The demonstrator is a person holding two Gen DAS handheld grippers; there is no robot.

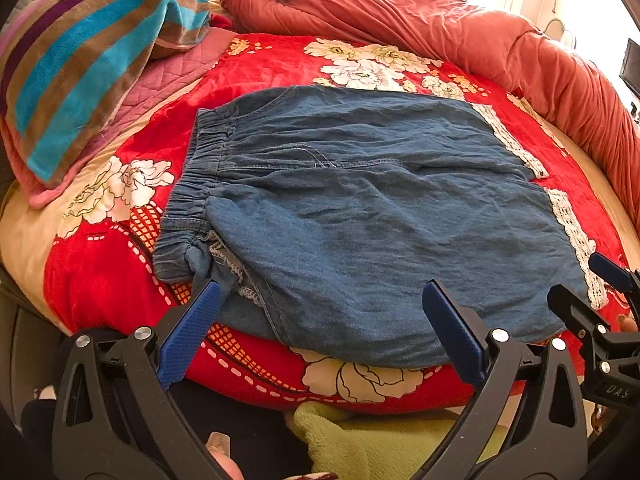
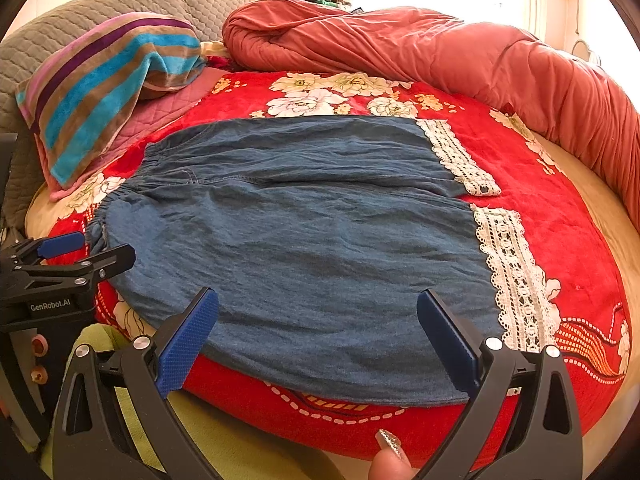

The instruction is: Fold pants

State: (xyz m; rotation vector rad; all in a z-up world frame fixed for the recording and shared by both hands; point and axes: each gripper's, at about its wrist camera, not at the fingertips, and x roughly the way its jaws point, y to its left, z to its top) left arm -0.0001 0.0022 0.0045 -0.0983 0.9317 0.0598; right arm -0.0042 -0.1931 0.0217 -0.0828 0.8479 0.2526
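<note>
Denim pants (image 1: 360,208) lie spread flat on the red flowered blanket (image 1: 280,64), waistband (image 1: 192,184) to the left and lace-trimmed hems (image 2: 516,276) to the right, so both legs are open to a fold. The left gripper (image 1: 320,328) hovers at the near edge by the waistband, jaws apart and empty; the right gripper (image 2: 316,332) hovers at the near edge nearer the hems, likewise apart. This spacing probably lets each take one end of the near edge. The striped pillow (image 1: 88,60) and rolled quilt (image 2: 440,52) lie beyond the pants.
</note>
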